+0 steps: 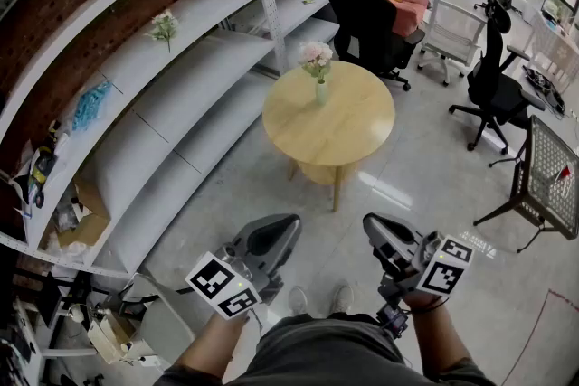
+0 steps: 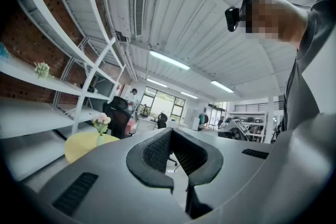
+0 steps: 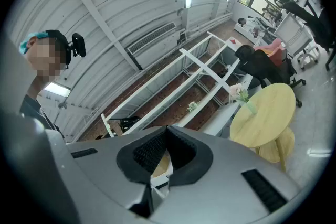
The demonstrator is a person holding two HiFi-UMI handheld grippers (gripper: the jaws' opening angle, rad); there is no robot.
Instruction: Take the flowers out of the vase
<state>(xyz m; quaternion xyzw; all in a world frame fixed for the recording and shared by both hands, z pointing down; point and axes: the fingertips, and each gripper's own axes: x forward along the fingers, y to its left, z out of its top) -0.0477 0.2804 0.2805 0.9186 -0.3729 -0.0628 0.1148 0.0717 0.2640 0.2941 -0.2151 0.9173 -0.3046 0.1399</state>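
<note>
Close to our body we hold our left hand-held gripper. Its jaws are squeezed together with nothing in them. Our right hand-held gripper is beside it, shut tight and empty too. We think both sit low and closed because we stand far off and have nothing to grab yet. On the shelf at the left sits a small loose bunch, not in any vase. The pink flowers stand in a green vase, which keeps them straight, near the far edge of the round tabletop. They are well apart from both hand-held grippers, out in front, about between where the two point. We think we must walk closer first.
</note>
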